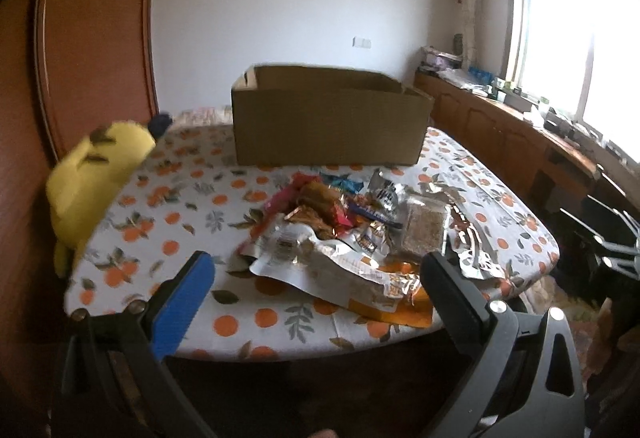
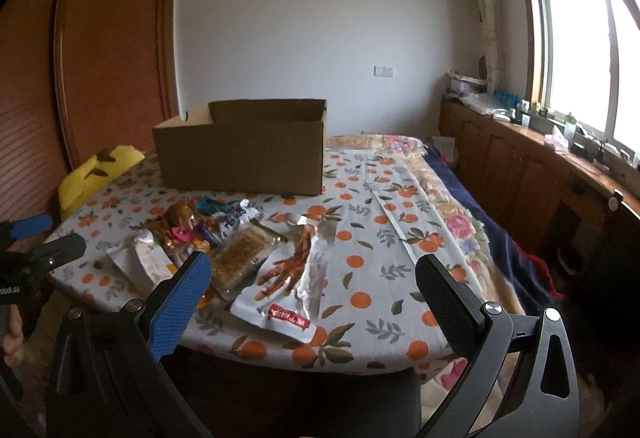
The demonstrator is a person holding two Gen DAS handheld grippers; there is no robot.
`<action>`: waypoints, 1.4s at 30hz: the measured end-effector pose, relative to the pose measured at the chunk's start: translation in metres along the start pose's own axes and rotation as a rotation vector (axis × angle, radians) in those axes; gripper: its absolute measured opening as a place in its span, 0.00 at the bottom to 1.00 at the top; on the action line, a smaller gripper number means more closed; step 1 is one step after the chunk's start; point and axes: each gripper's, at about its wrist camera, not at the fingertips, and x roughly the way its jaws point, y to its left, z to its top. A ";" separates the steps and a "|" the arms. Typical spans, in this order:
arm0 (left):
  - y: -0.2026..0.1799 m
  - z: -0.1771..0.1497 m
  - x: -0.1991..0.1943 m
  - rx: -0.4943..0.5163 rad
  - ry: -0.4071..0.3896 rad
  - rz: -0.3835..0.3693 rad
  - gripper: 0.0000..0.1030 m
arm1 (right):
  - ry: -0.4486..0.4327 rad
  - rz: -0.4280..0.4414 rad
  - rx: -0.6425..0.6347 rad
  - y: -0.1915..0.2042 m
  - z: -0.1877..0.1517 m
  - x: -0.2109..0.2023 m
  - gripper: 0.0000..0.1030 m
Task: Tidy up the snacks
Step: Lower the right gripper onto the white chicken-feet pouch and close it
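Left gripper (image 1: 316, 270): jaws apart, empty, above table's near edge.
Right gripper (image 2: 312, 270): jaws apart, empty.
Snacks (image 2: 224, 250): heaped mid-table before the cardboard box (image 2: 244, 157).
Chicken-feet pouch (image 2: 292, 278): long axis seemingly toward the box.

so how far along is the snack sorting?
Nothing looks done: the snack pile lies on the table in front of the cardboard box, whose inside is hidden. Nothing in hand: left gripper and right gripper are open. All packets remain.
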 end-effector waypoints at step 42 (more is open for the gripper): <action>0.008 -0.002 0.088 -0.116 0.127 -0.028 0.37 | 0.376 0.219 0.046 -0.023 -0.012 0.142 0.86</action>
